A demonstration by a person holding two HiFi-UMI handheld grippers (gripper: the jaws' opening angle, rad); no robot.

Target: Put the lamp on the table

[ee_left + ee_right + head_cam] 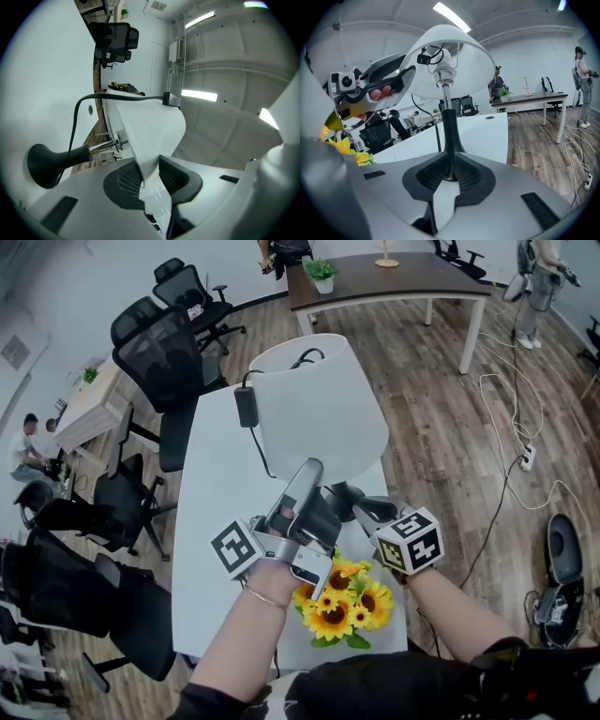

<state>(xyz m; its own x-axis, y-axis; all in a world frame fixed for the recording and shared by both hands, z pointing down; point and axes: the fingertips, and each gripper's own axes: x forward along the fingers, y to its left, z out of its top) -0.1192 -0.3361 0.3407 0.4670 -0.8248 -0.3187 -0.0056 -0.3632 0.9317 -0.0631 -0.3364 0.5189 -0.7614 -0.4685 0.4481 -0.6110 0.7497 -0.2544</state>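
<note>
right tongs (pixel 449 174) grip the lamp's (pixel 319 409) stiff stem (pixel 449 131), likely the sounder hold, while left tongs (pixel 150 176) pinch its thin shade (pixel 154 126) (probably light, easily dented), lamp tilted between them over the bench (pixel 211 521).

- I see a white cone-shaped fabric lampshade (pixel 319 404), plain and unpatterned.
- Below it, a black flared lamp stem (pixel 449 126) under a shiny chrome socket neck (pixel 442 77).
- The black rectangular plastic power adapter (pixel 247 406) trails a thin black cord.
- The smooth white tabletop (pixel 211 521) is unmarked.
- The bunch of yellow sunflowers (pixel 342 606) has dark brown centres and green leaves.
- My left gripper (pixel 143 178) and right gripper (pixel 447 173) have pale grey bodies and black ribbed pads. Their cubes are white with black square markers.
- The brown wood-plank floor (pixel 441 427) has streaky grain and white cables lying on it.
- The black mesh office chairs (pixel 169 352) are uniformly dark.
- The long dark brown table (pixel 394 277) has white legs.
</note>
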